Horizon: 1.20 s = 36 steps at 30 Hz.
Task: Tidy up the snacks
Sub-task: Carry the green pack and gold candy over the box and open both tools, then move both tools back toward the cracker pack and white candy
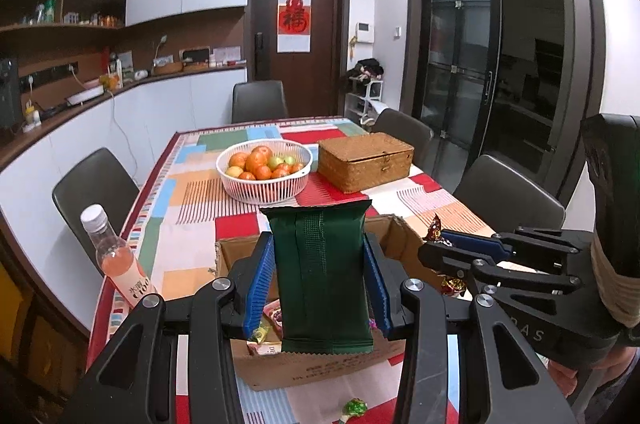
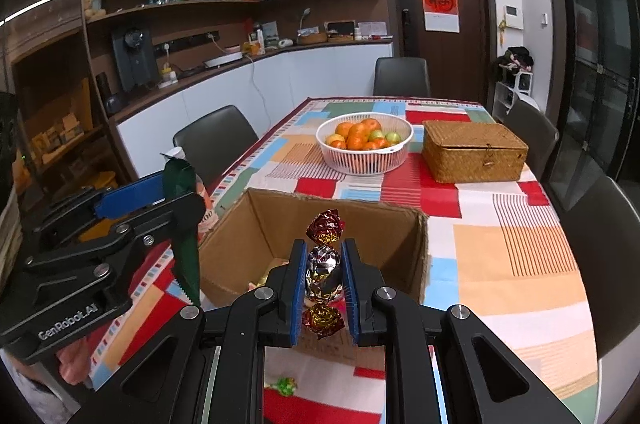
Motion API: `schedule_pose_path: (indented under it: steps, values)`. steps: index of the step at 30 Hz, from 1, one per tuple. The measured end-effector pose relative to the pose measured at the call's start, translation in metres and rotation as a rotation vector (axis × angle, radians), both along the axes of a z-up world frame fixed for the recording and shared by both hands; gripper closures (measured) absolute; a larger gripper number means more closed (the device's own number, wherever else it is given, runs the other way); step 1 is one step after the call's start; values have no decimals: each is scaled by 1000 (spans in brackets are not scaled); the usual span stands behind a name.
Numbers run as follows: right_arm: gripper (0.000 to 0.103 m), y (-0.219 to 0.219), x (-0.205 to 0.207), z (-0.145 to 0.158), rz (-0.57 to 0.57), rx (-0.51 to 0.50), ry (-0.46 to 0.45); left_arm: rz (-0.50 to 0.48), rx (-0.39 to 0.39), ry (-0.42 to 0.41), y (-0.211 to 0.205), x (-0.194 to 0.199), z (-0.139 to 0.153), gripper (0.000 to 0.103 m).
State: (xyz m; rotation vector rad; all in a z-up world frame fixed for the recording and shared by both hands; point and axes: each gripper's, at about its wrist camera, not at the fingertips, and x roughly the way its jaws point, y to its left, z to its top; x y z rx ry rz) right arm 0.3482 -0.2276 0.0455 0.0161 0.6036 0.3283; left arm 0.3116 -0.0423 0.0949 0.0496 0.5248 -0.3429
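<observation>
My left gripper (image 1: pixel 319 266) is shut on a dark green snack packet (image 1: pixel 322 276) and holds it upright above an open cardboard box (image 1: pixel 312 364). Several wrapped snacks lie inside the box. My right gripper (image 2: pixel 323 278) is shut on a red, silver and gold foil-wrapped candy (image 2: pixel 322 270) over the same box (image 2: pixel 400 224). The right gripper shows in the left wrist view (image 1: pixel 444 244) just right of the packet. The left gripper with the packet (image 2: pixel 182 220) shows at the left of the right wrist view.
A green wrapped candy (image 1: pixel 354 409) lies on the patterned tablecloth (image 1: pixel 192 192) in front of the box. A pink drink bottle (image 1: pixel 116 256) stands left of the box. A white fruit basket (image 1: pixel 264 170) and a wicker box (image 1: pixel 366 160) stand behind. Chairs surround the table.
</observation>
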Motion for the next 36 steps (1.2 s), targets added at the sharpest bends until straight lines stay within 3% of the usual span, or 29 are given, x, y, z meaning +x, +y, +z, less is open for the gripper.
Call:
schedule_pose_path:
  steps: [4,10,13,16,22,28,36]
  values:
    - [85,7,15,-5,9,-11,25,9,-16,42,3,18,-9,60]
    - [85,14,38,-13,8,-23,68,34,20,94,5,46,-23,60]
    - [82,15,46,-17,0,-28,89,84,47,102,8,49,-29,48]
    - [64,14,41,-20,-19,-31,87,88,47,90,12,38,-30,45]
    - [64,12,14,-18,2,-50,56,72,55,76,10,0,-32,45]
    - [64,10,-20,-19,31,-71,40,47,23,105,11,-36,-39,45]
    - [64,5,-64,-31,87,-119,46,11,54,152,-2,-87,-60,41]
